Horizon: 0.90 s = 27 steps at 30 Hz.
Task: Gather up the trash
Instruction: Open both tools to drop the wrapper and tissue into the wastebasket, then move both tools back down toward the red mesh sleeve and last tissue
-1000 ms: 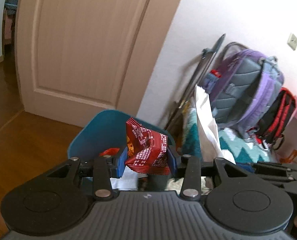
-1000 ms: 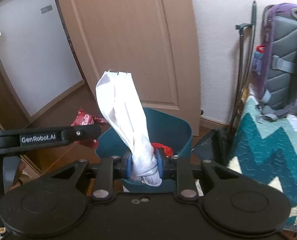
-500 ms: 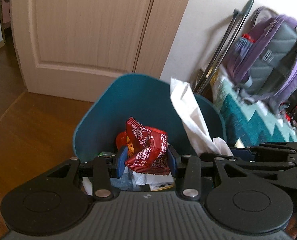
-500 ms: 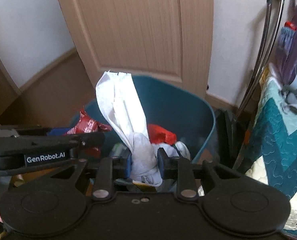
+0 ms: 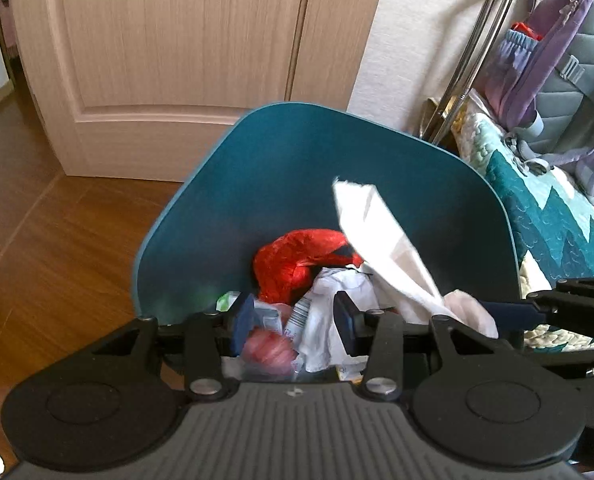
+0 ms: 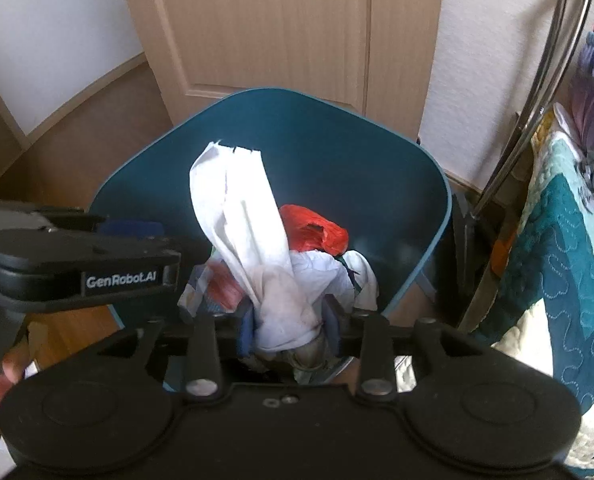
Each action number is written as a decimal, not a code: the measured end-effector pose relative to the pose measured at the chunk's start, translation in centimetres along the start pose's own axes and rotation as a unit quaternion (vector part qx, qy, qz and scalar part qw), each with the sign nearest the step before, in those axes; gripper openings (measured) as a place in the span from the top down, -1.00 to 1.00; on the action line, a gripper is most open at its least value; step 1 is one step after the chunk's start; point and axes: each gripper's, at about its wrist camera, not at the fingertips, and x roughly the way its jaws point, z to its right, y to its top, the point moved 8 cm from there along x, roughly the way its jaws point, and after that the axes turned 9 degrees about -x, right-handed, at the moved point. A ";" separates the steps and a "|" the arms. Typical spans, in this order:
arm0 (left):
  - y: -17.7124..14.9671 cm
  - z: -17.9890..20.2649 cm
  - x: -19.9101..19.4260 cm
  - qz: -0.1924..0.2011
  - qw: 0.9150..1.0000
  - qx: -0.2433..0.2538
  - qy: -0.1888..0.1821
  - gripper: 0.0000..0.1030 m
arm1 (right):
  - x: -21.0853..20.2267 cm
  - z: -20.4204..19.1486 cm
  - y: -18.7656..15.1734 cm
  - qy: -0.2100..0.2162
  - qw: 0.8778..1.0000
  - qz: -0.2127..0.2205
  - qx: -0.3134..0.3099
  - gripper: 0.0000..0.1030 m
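Right wrist: right tool (image 6: 288,330) pinching white paper (image 6: 249,236); left tool (image 5: 293,322) spread, wrapper unseen.

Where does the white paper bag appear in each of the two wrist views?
Left wrist: the white paper bag is right of centre, slanting up from the right gripper.
Right wrist: centre, upright between the pads.
Shared landmark: the red wrapper in the teal bin.

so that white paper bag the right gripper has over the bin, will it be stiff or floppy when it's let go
Probably light and fairly floppy: the white paper bag is crumpled to a narrow waist where the right gripper pinches it. The free end stands up creased, so it likely holds some shape. It hangs over the teal bin, so it should drop onto the trash, perhaps slowly and leaning on the wall.
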 end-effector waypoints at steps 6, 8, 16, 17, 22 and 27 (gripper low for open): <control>-0.1 0.3 -0.9 0.003 1.000 -0.005 -0.002 -0.03 | -1.3 0.3 0.1 0.001 1.000 0.018 0.002 0.04; -0.3 0.4 -1.7 0.006 1.000 -0.008 -0.005 -0.04 | -2.1 0.2 0.1 0.005 1.000 0.023 0.007 0.00; -0.7 2.5 -5.7 0.019 1.000 -0.001 -0.021 -0.17 | -7.0 0.9 -0.4 0.010 0.998 0.053 0.028 -0.05; -0.8 2.9 -6.2 0.021 1.000 0.002 -0.023 -0.17 | -7.6 1.0 -0.5 0.010 0.998 0.057 0.030 -0.06; -1.3 5.0 -9.7 0.034 0.999 0.011 -0.037 -0.26 | -11.5 1.5 -1.7 0.008 0.996 0.079 0.042 -0.07; -2.2 7.9 -13.3 0.048 0.997 0.029 -0.057 -0.31 | -15.6 2.3 -3.4 0.007 0.992 0.107 0.060 -0.08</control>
